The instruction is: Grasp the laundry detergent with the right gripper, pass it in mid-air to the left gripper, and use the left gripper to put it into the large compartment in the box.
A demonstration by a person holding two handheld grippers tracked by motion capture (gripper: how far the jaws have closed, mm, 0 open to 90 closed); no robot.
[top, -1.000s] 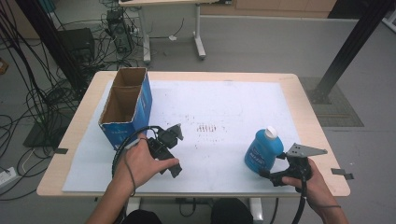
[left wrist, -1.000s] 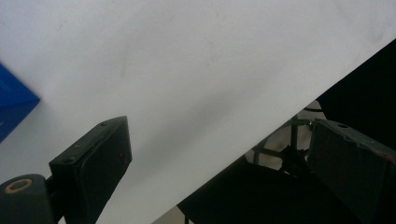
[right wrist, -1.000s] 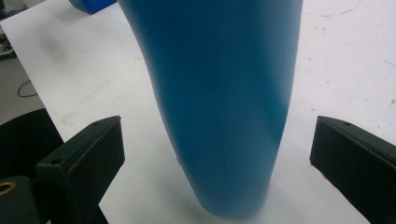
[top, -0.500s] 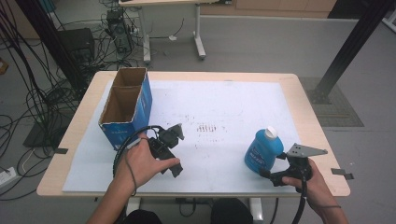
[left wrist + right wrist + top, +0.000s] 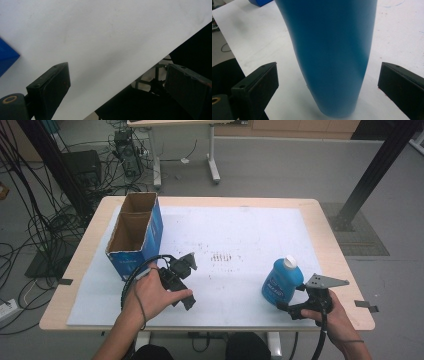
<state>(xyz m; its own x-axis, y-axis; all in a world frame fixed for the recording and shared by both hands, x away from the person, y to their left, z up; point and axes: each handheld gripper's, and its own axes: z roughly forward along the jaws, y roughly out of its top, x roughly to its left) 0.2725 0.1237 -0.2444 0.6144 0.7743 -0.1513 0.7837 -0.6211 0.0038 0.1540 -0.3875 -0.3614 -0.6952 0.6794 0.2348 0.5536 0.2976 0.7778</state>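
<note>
While the blue bottle (image 5: 282,283) stands upright on the white sheet (image 5: 240,235) near the front right of the bench (image 5: 325,227), the right gripper (image 5: 290,306) is held just behind its base, at the bench's near edge. Seen in the right gripper view, the bottle's (image 5: 332,55) body rises between the two black fingers (image 5: 257,87), which are spread wide with clear gaps on both sides, so the bottle is flanked but not touched. Its white cap is seen in the high view, pointing up. The left gripper (image 5: 184,285) is held above the sheet near the front left, just beside the open cardboard box (image 5: 135,235) with blue sides, whose opening faces up. In the left gripper view its fingers (image 5: 50,85) are likewise set wide apart with nothing between them, aimed at the white sheet's near edge, and a blue corner of the box (image 5: 7,57) is seen at the left. The two grippers are kept well apart from each other.
</note>
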